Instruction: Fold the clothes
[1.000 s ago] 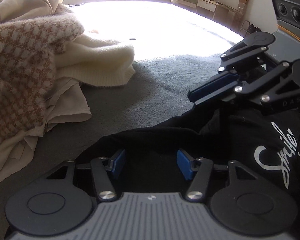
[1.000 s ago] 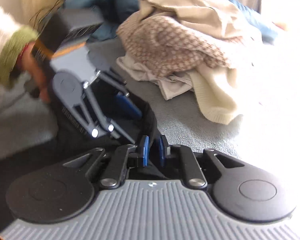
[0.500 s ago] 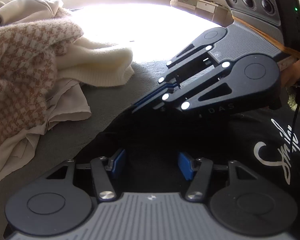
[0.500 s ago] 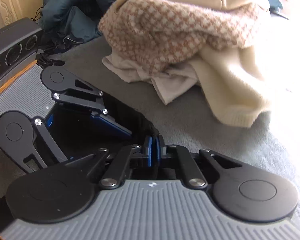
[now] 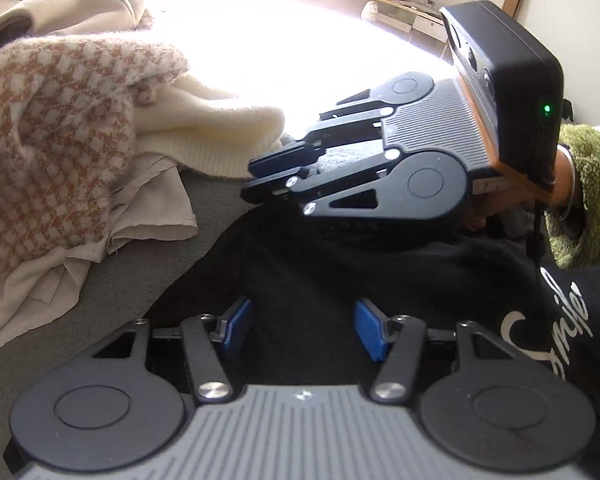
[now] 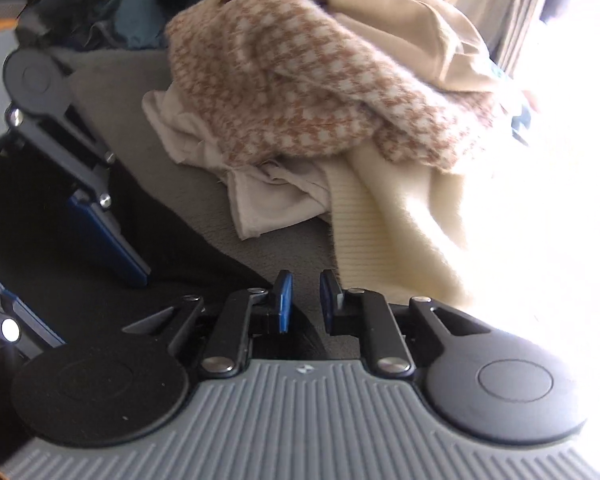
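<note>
- The black garment [image 5: 340, 264] is spread on the grey bed [image 5: 132, 280], beside piled clothes [image 5: 60, 152].
- Left gripper [image 5: 300, 334] fingers are held spread over it, gripping nothing.
- Right gripper [image 6: 303, 300] fingers are being opened, nothing pinched.

Black garment [image 5: 340, 264] with white script; brown-and-white houndstooth knit [image 5: 52, 136]; cream sweater [image 5: 204, 136]; grey, perhaps carpeted, surface [image 5: 112, 280].

The black garment [image 5: 340, 264] runs out of frame beneath the left gripper [image 5: 300, 328], its white lettering [image 5: 556, 320] cut by the right edge, while the checked sweater [image 6: 300, 92] ahead of the right gripper [image 6: 306, 300] is blurred.
</note>
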Motion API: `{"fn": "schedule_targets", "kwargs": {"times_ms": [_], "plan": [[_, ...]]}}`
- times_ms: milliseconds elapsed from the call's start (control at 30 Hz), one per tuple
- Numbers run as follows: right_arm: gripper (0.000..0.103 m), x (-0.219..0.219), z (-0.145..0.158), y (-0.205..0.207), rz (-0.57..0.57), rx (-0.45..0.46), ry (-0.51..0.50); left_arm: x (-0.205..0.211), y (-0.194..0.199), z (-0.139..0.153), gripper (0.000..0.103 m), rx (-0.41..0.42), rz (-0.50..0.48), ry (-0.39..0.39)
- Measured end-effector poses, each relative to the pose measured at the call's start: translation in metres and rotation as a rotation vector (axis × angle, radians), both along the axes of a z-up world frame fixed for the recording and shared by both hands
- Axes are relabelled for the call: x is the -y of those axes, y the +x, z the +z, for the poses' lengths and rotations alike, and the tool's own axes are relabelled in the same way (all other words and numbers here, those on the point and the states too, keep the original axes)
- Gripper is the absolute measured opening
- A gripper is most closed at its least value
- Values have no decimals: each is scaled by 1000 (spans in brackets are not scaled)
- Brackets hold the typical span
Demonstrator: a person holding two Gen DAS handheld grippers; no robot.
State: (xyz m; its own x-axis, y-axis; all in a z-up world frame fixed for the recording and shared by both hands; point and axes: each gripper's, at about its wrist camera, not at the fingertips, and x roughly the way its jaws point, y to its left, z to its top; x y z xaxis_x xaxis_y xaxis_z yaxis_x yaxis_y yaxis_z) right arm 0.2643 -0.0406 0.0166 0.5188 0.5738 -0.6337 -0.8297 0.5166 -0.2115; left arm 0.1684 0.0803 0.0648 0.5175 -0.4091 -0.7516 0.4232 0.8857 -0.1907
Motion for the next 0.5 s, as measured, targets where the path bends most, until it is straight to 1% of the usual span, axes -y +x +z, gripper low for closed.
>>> {"fn": "schedule_targets", "kwargs": {"times_ms": [100, 200, 233, 333, 400, 500], "plan": [[16, 21, 11, 18, -96, -114, 96, -14, 1, 8, 61, 9, 50, -18], [16, 37, 20, 28, -144, -199, 161, -28, 9, 8, 61, 12, 94, 14], [16, 42, 22, 29, -142, -234, 181, -33, 13, 6, 61, 11, 113, 25], [16, 54, 27, 26, -141, -283, 206, -52, 22, 2, 61, -15, 172, 15], [16, 59, 26, 24, -148, -311, 222, -62, 23, -1, 59, -45, 184, 17], [16, 51, 28, 22, -88, -356, 250, -71, 16, -2, 57, -75, 177, 23]]}}
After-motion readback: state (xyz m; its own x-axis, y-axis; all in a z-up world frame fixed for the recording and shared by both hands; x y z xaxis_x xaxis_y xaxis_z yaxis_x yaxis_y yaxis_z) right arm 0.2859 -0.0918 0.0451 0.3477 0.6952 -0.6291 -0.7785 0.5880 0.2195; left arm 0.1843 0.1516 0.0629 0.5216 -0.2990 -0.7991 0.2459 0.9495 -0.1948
